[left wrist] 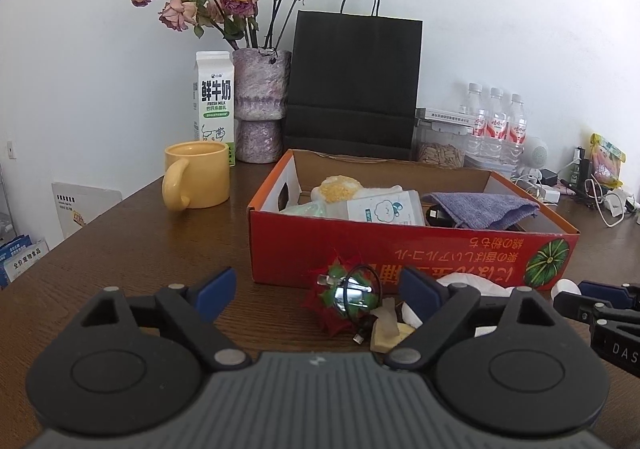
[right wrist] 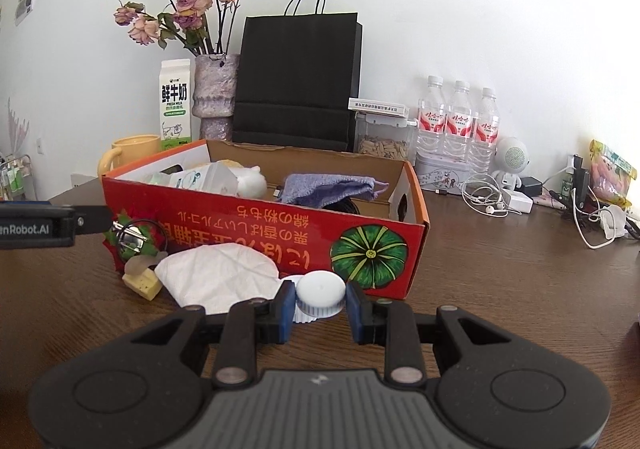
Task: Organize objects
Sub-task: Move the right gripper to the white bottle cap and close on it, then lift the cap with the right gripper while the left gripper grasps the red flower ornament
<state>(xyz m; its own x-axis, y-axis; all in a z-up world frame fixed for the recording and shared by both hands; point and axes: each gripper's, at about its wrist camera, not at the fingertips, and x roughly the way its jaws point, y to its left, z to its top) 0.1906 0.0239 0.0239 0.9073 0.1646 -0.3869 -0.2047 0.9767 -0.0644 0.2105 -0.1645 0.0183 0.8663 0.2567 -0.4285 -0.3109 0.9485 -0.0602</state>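
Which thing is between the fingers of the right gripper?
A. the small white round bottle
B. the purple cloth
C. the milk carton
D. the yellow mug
A: in the right wrist view the right gripper is closed on the small white round bottle.

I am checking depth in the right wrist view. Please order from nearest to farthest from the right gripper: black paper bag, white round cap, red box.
1. white round cap, between the jaws.
2. red box, just behind it.
3. black paper bag, at the wall.
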